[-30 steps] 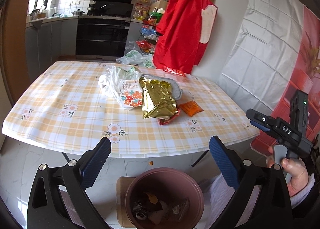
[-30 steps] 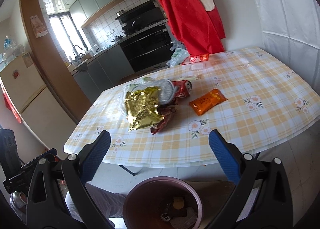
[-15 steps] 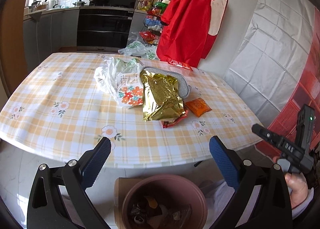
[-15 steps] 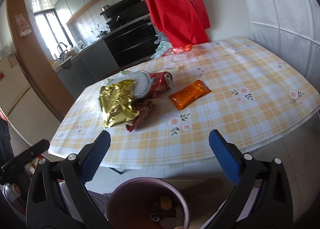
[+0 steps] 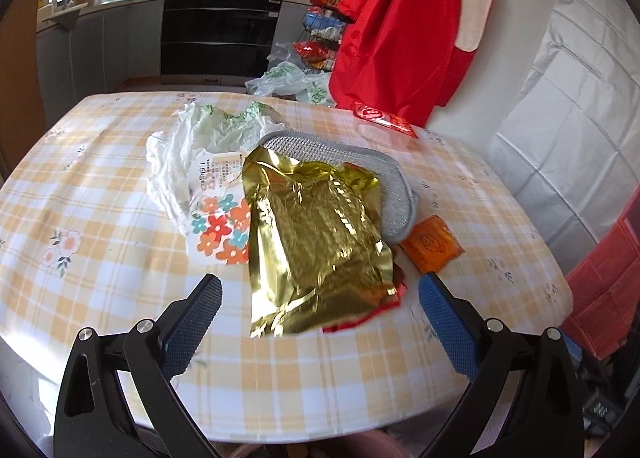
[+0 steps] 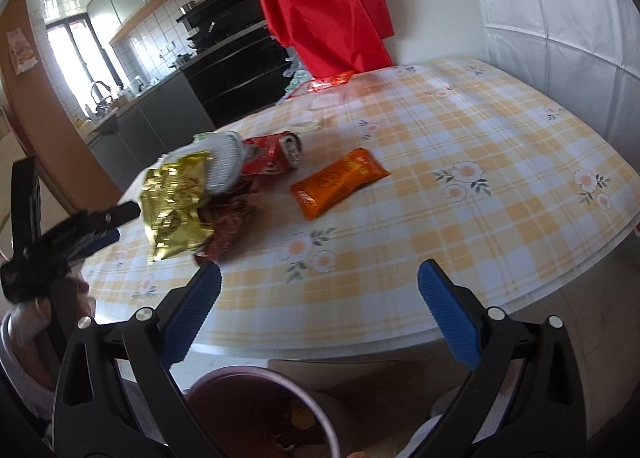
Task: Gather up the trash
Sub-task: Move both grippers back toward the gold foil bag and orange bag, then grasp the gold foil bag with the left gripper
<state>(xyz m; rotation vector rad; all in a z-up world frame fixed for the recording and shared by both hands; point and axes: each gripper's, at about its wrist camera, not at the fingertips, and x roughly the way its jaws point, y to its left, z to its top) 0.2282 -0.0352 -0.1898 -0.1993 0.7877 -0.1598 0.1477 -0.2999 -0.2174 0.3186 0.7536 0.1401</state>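
Observation:
A crumpled gold foil bag [image 5: 316,246] lies on the checked table [image 5: 100,258] over a red wrapper [image 5: 360,322]. It also shows in the right wrist view [image 6: 176,206]. My left gripper [image 5: 320,310] is open and empty, just short of the gold bag's near edge. An orange packet [image 6: 340,186] lies mid-table, and in the left wrist view [image 5: 432,244] it lies right of the bag. A crushed red can [image 6: 276,154] lies behind it. My right gripper [image 6: 320,306] is open and empty over the table's near edge. The trash bin [image 6: 264,414] stands below the table edge.
A white plastic bag [image 5: 188,162], a flowered packet [image 5: 218,226] and a grey mesh pad [image 5: 352,162] lie beside the gold bag. A red packet [image 5: 384,120] lies at the far edge under a hanging red garment [image 5: 400,18]. A kitchen counter and oven stand behind.
Both grippers have moved forward and up toward the table. The left one has closed in on the gold bag; the bin has dropped almost out of its view.

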